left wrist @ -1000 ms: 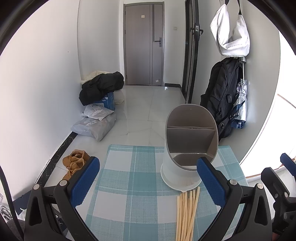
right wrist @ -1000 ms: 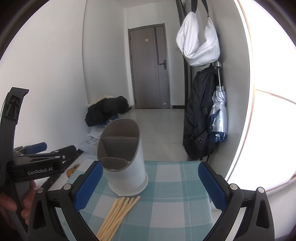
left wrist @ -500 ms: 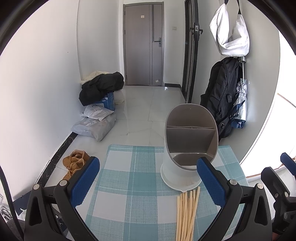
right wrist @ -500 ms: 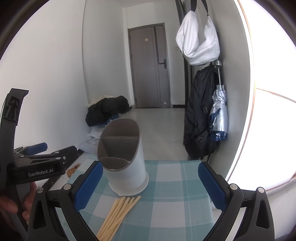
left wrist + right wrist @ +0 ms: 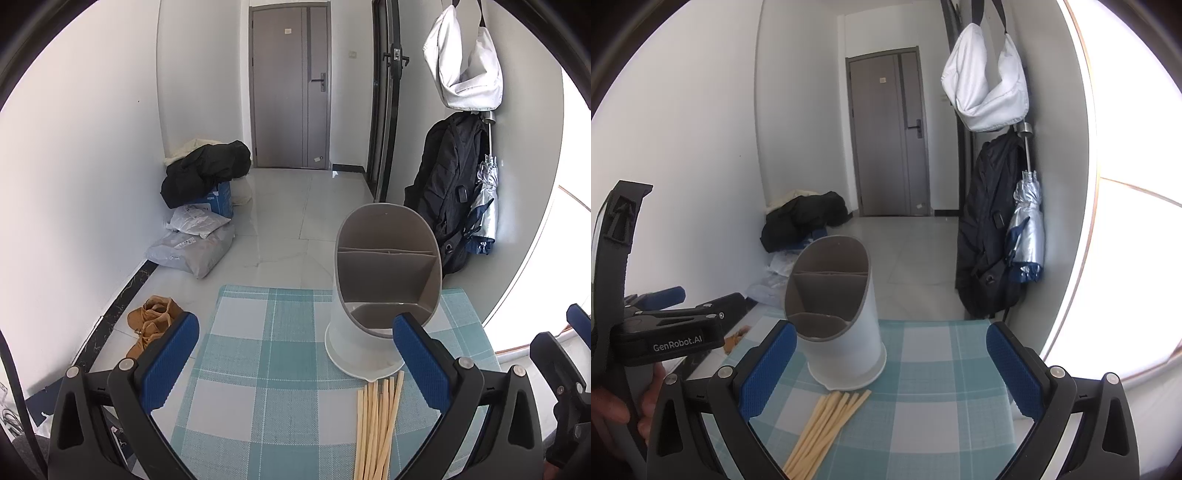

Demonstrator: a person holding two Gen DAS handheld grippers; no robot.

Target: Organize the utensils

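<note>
Nothing has moved since a second ago; both grippers hover as before. The checked cloth [image 5: 258, 354] carries a white holder [image 5: 384, 295] (grey dividers inside, upright), with the chopsticks [image 5: 376, 421] bundled flat just before its base. The left gripper [image 5: 295, 365] has its fingers spread wide, holding and touching nothing. The right gripper [image 5: 890, 369] is equally agape and unloaded, above the chopsticks.
</note>
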